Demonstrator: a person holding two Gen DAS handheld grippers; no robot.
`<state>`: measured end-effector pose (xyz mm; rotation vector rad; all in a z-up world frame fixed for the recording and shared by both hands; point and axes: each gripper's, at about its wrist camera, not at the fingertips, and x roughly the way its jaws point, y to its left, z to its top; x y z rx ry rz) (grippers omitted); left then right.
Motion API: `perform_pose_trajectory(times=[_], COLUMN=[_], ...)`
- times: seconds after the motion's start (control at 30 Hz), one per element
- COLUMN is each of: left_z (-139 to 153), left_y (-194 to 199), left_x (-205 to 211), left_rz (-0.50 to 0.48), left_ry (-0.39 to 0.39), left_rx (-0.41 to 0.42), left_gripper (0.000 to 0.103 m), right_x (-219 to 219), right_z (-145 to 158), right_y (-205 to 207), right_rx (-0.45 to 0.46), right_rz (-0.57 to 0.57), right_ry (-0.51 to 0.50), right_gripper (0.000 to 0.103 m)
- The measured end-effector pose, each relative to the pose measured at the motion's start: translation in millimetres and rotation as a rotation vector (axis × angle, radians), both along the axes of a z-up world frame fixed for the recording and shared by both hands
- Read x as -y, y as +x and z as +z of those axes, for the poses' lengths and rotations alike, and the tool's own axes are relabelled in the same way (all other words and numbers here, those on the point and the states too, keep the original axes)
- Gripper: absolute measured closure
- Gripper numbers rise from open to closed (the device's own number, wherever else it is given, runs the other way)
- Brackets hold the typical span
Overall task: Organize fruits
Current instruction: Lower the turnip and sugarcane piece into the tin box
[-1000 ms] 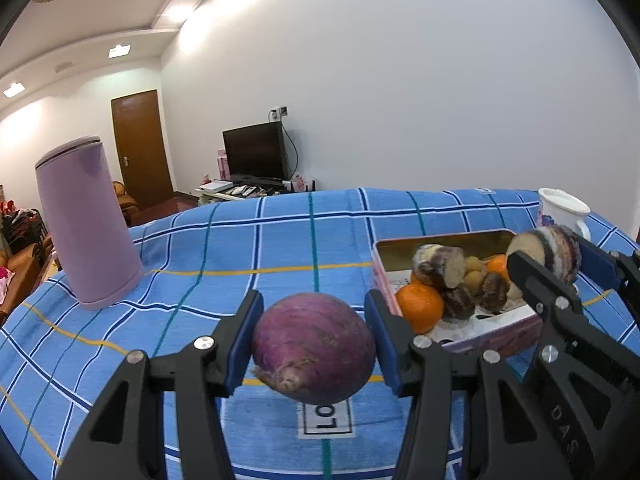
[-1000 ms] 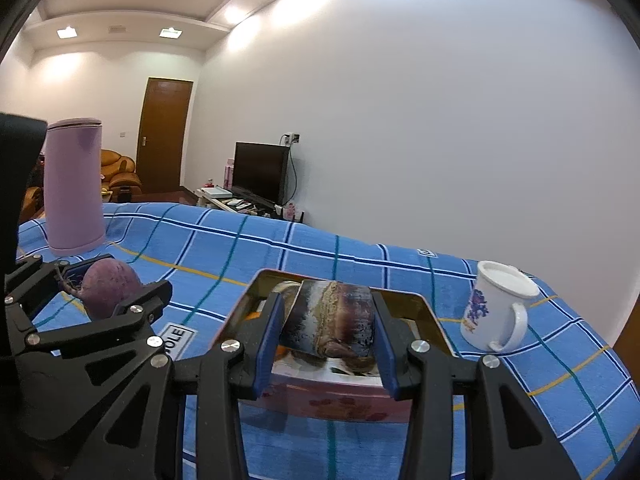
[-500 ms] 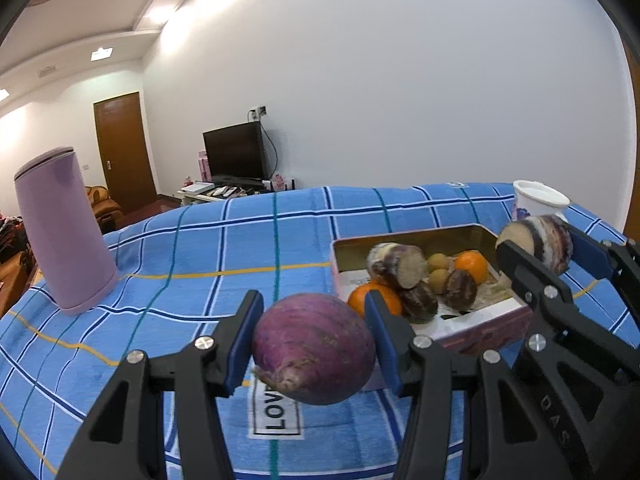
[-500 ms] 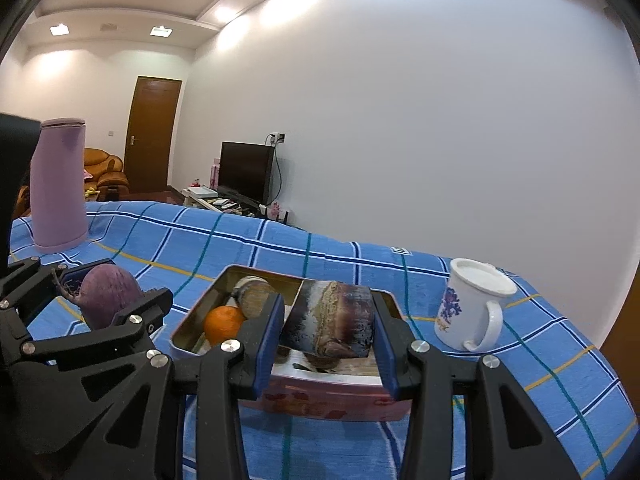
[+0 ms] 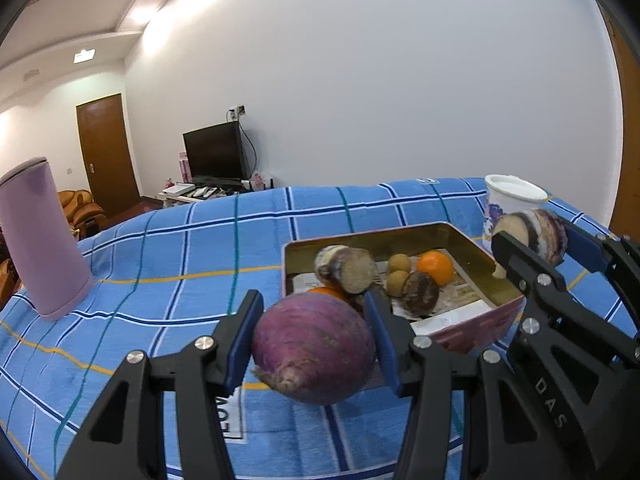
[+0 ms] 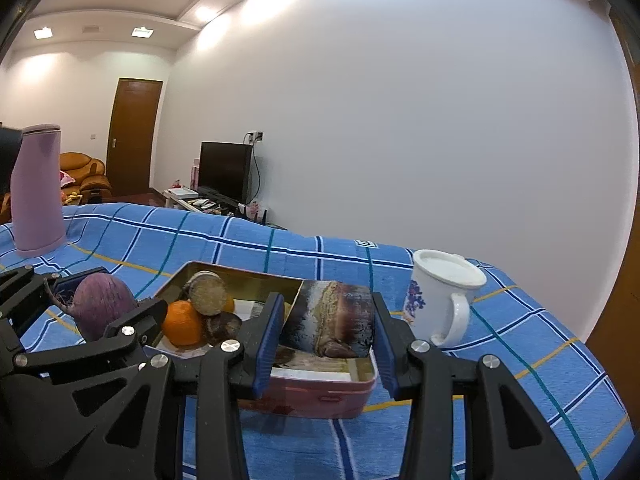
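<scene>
"das" on right gripper (image 5: pixel 532 236), cloth label unreadable

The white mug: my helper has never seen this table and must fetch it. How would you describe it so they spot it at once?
On the blue checked tablecloth find the open tin box holding fruit. The white mug stands upright just beyond its right end. It alone is white, with a handle, a flat lid and a blue flower print; the purple flask is far left.
</scene>
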<state>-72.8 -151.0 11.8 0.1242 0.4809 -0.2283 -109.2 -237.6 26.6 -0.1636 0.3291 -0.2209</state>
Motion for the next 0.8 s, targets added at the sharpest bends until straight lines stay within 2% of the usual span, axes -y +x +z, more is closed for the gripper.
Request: perform_pose_trajectory(times=[0.57, 0.8], left_z=[-2, -3], left_y=[14, 24], left_x=[32, 36], left_rz=[-0.071, -0.079], left_ry=[-0.042, -0.051], left_rx=[-0.049, -0.077], left_gripper=[0.048, 0.049], right_x=[38, 40], right_z=[1, 0], right_y=[12, 23], right_rx=[-0.039, -0.069], right_rz=[-0.091, -0.083], right_ry=[0.022, 0.010], right_gripper=[0.058, 0.058])
